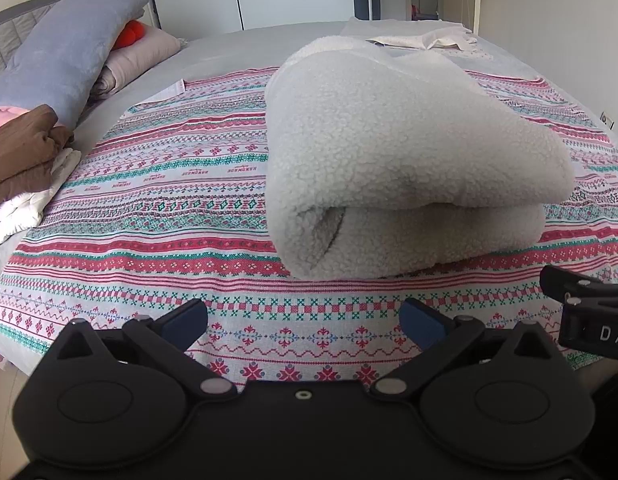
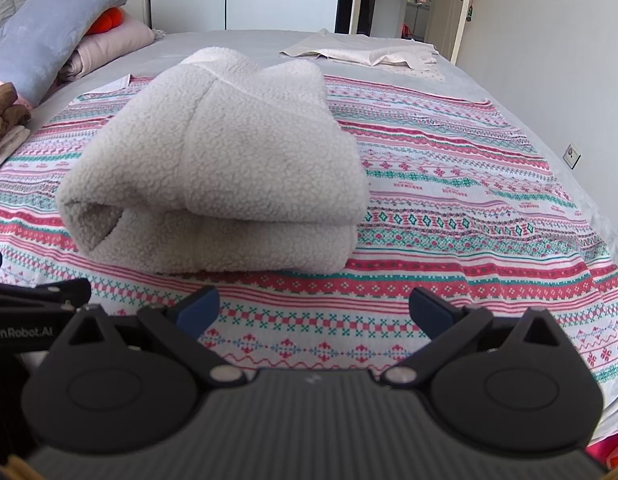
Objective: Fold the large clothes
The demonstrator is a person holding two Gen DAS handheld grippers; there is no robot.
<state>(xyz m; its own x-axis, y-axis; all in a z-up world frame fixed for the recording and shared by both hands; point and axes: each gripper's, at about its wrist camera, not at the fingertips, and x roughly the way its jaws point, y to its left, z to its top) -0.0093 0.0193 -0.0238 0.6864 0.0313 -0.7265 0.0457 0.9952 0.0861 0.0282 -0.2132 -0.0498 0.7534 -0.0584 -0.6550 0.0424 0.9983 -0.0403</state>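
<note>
Folded fleece garment (image 1: pixel 409 160) lying on the patterned cloth (image 1: pixel 169 200) spread over the bed, just ahead of both claws and apart from each. The left gripper (image 1: pixel 303 320) is spread wide and holds nothing; the garment sits ahead and slightly to its right. The right gripper (image 2: pixel 314 310) is likewise spread and empty, with the garment (image 2: pixel 229 168) ahead and to its left. By its compact, doubled-over form the fleece appears fully folded; what likely remains is to set it aside and take up another piece, such as the pale cloth (image 2: pixel 369 54) lying flat far ahead of the right claw. The left view alone shows the open pocket at the bundle's near end and more of the brown and white pile (image 1: pixel 25 160) to the left; the right view shows the seam across the top layer.
</note>
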